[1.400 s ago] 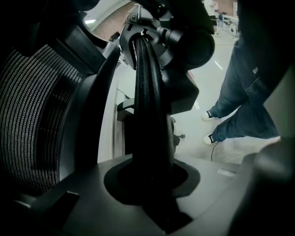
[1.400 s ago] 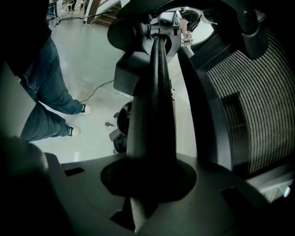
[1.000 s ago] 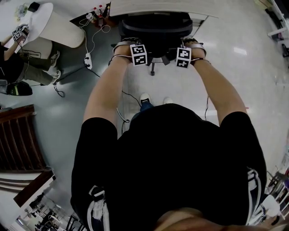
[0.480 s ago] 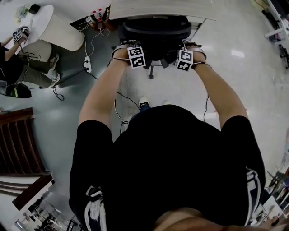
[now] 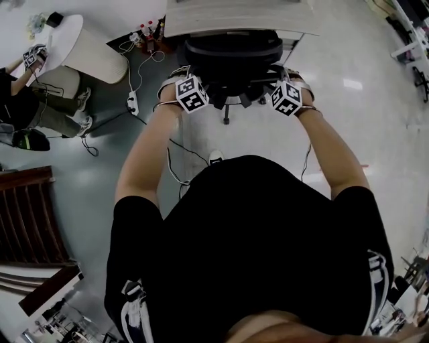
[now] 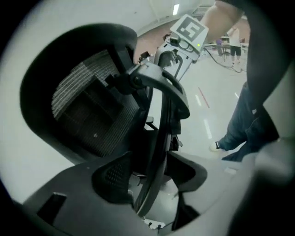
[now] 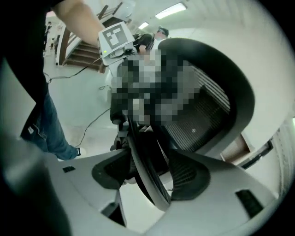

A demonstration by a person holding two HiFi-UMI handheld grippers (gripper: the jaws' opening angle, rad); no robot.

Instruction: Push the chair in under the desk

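The black mesh office chair [image 5: 231, 50] stands with its seat tucked under the pale desk [image 5: 234, 15], its backrest toward me. My left gripper [image 5: 193, 86] is at the backrest's left edge and my right gripper [image 5: 281, 87] at its right edge. In the left gripper view the jaws [image 6: 150, 177] are opening, with the chair's thin curved back frame [image 6: 161, 133] passing loose between the pads. The right gripper's jaws [image 7: 150, 177] are also opening around the frame's other edge [image 7: 140, 161], with a gap on both sides. The mesh back [image 7: 207, 110] fills the view behind.
A power strip with cables [image 5: 132, 102] lies on the floor left of the chair, near a white round table [image 5: 80, 43]. A seated person [image 5: 30, 107] is at far left. Wooden stairs [image 5: 27, 221] run along the lower left. My own shoe [image 5: 216, 157] is behind the chair.
The chair has slid a little farther under the desk. Both grippers have spread outward and drawn slightly back from the backrest.
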